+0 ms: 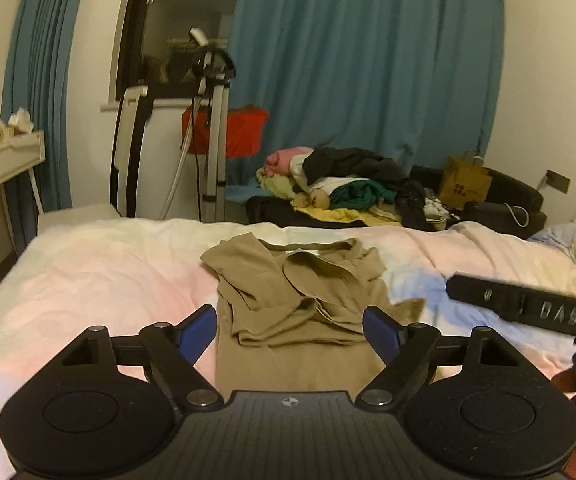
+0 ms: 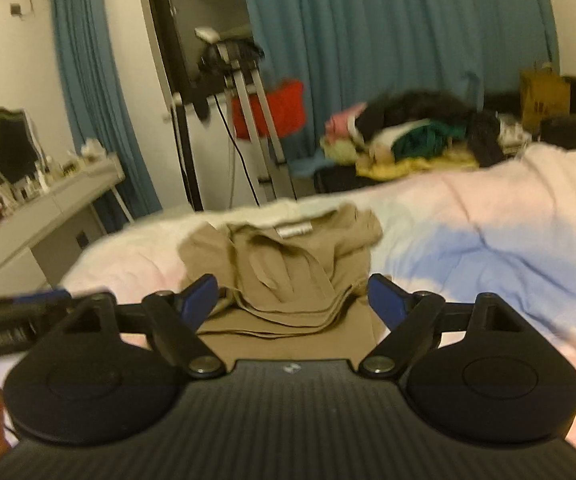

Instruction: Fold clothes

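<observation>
Left wrist view looks level across the bed, and the left gripper (image 1: 290, 330) hangs just above the near part of the tan shirt (image 1: 292, 300) with its blue-padded fingers (image 1: 198, 334) spread wide, nothing between them. The shirt lies on the pastel duvet (image 1: 100, 276), near the middle of the bed: its upper half is bunched in loose folds with the neckline toward the far edge, its lower half runs flat toward the camera and slips out of sight under the gripper body. At the right edge of this view the right gripper's body pokes in as a dark bar, with fingertips of the person's hand half cut off beside it.

From the right wrist view, the right gripper (image 2: 292, 300) is likewise held open over the shirt (image 2: 284, 276), empty, angled slightly from the right side of the garment. The left gripper shows at the left margin (blurred, only partly in frame).

Beyond the bed a pile of clothes (image 1: 344, 184) sits against the teal curtain (image 1: 368, 60); in the right view it is smeared by motion blur. A brown paper bag (image 1: 464, 182) stands beside it.
</observation>
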Demonstrator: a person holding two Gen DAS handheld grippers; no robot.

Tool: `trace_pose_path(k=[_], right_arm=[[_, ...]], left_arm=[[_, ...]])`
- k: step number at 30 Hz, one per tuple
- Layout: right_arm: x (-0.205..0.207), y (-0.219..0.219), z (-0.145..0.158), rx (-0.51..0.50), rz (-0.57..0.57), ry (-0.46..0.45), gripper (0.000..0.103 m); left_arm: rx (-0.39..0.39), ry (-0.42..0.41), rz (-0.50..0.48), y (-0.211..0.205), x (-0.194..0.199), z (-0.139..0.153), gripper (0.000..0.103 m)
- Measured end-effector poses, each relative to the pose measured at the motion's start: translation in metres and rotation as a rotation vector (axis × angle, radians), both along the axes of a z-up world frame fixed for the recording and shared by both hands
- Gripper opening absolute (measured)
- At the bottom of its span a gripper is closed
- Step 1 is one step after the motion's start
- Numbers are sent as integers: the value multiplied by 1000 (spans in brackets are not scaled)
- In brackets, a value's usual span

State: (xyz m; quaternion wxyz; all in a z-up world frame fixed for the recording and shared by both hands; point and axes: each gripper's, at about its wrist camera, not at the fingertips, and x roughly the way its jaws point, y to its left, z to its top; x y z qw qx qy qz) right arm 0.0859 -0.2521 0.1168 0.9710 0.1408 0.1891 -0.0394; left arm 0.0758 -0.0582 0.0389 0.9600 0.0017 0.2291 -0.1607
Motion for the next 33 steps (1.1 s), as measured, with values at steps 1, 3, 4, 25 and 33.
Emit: trace_pose_path(k=[1, 3, 4, 25, 33], right_arm=[[-11, 2, 3, 5, 2, -18, 83], [-29, 5, 7, 11, 4, -45, 83], [-35, 6, 7, 11, 3, -51, 83], [-68, 26, -3, -91, -4, -57, 83], [-65, 27, -7, -77, -5, -23, 83]], left_arm=[[7, -15, -1, 0, -11, 1, 86], [6, -25, -2, 0, -28, 0, 89], [5, -29, -3, 1, -36, -1, 90], [-81, 284, -41, 3, -20, -52, 94], [-412, 713, -5, 26, 24, -123, 93]])
